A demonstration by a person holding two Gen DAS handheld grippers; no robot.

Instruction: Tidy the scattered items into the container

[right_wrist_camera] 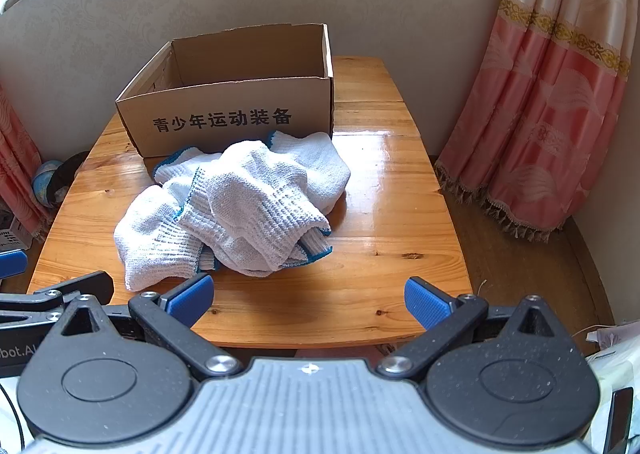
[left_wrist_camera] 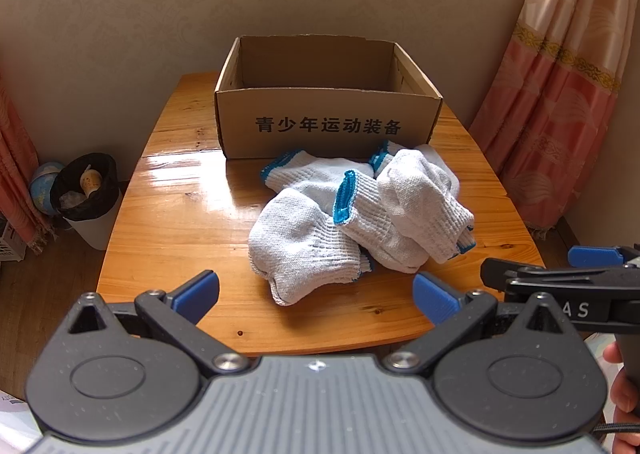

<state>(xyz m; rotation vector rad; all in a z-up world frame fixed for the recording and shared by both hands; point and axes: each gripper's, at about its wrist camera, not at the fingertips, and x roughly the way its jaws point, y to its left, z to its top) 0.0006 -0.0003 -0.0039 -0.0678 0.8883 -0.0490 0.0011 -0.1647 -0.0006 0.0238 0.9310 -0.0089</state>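
The floor of the cardboard box (left_wrist_camera: 326, 121) was hidden behind its front wall, so I couldn't tell if anything lay inside. The heap of white knit gloves (left_wrist_camera: 352, 213) with blue cuffs was too tangled to count. It lay on the wooden table (left_wrist_camera: 176, 221) just in front of the box. Both the left gripper (left_wrist_camera: 316, 294) and right gripper (right_wrist_camera: 310, 300) hovered near the table's front edge, short of the heap, jaws spread wide, holding nothing.
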